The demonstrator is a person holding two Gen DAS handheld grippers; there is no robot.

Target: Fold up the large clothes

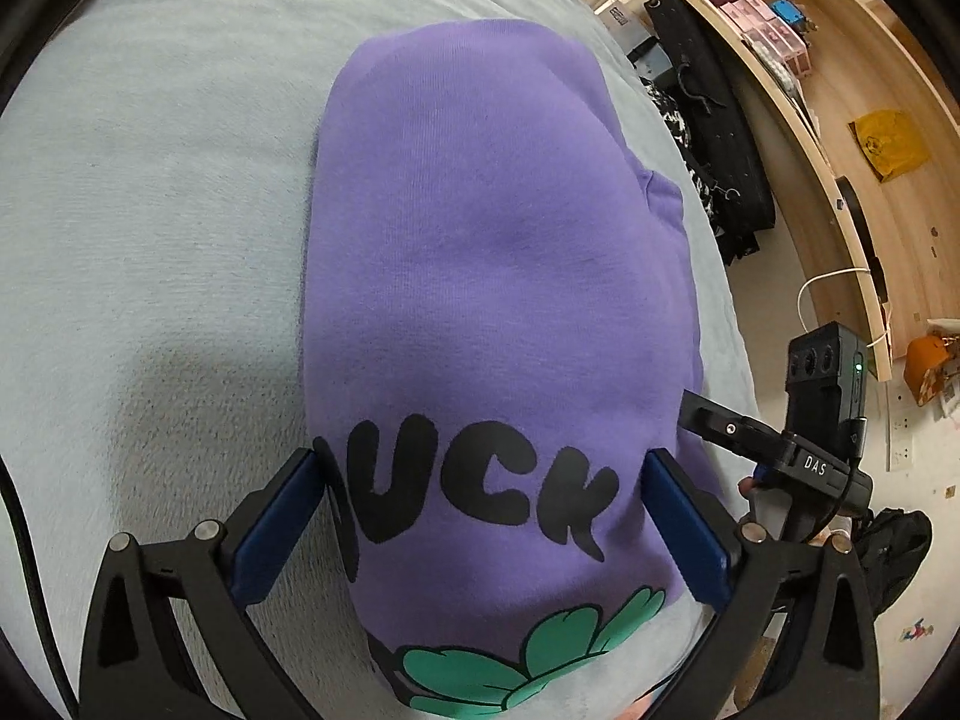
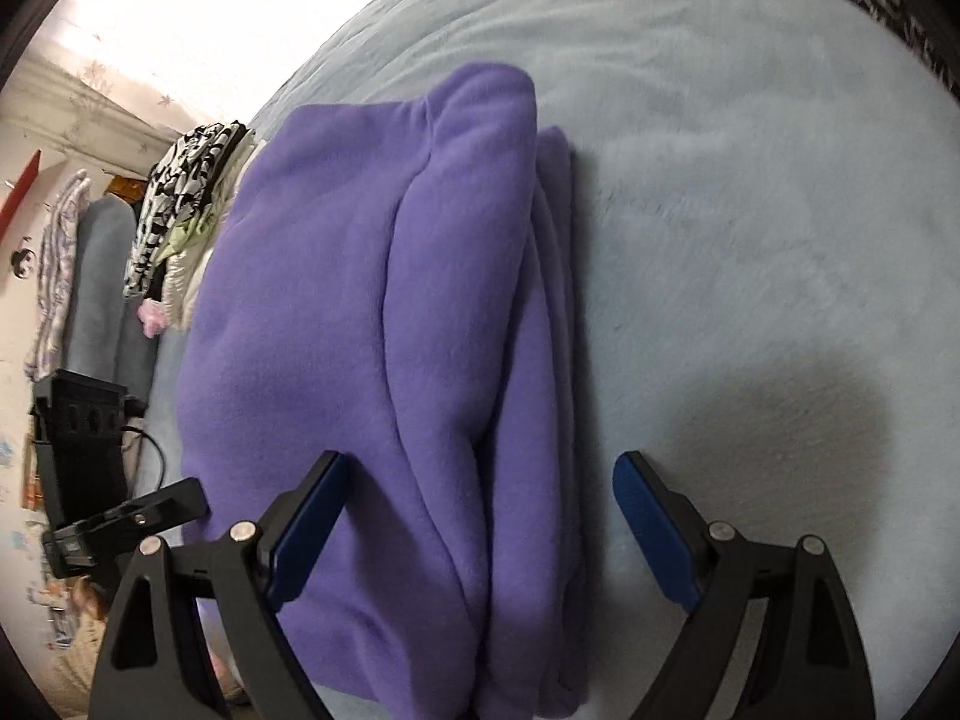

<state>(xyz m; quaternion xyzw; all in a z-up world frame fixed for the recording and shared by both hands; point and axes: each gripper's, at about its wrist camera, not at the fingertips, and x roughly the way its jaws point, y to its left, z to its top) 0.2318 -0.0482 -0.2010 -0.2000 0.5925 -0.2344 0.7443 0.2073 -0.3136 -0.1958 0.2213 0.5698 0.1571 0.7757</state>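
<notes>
Left tool: spread wide, nothing pinched. Blue pads either side of the near end of the purple sweatshirt, hovering over black print letters; contact with fabric not determinable. Green graphic just below the letters, at the bottom of the left wrist view.

Right tool: also spread wide, gripping nothing. Left pad over the sweatshirt, right pad over bare bed cover. Stacked fold edges running between the fingers, away from the lens.

Sweatshirt: folded into a compact bundle, several layers thick, lying flat on the pale blue bed. Printed side up in the left wrist view; plain side with layered edges facing the right wrist view. Small flap sticking out on the bundle's right edge, left wrist view.

Tools near each other: right tool visible at right in the left wrist view, left tool visible at lower left in the right wrist view, both just beside the bundle.

Beyond: black-and-white patterned clothes at the far edge of the bed behind the bundle. Wooden shelving with small boxes past the bed's right side, dark clothing piled against it. Shadow of right tool on bed cover.
</notes>
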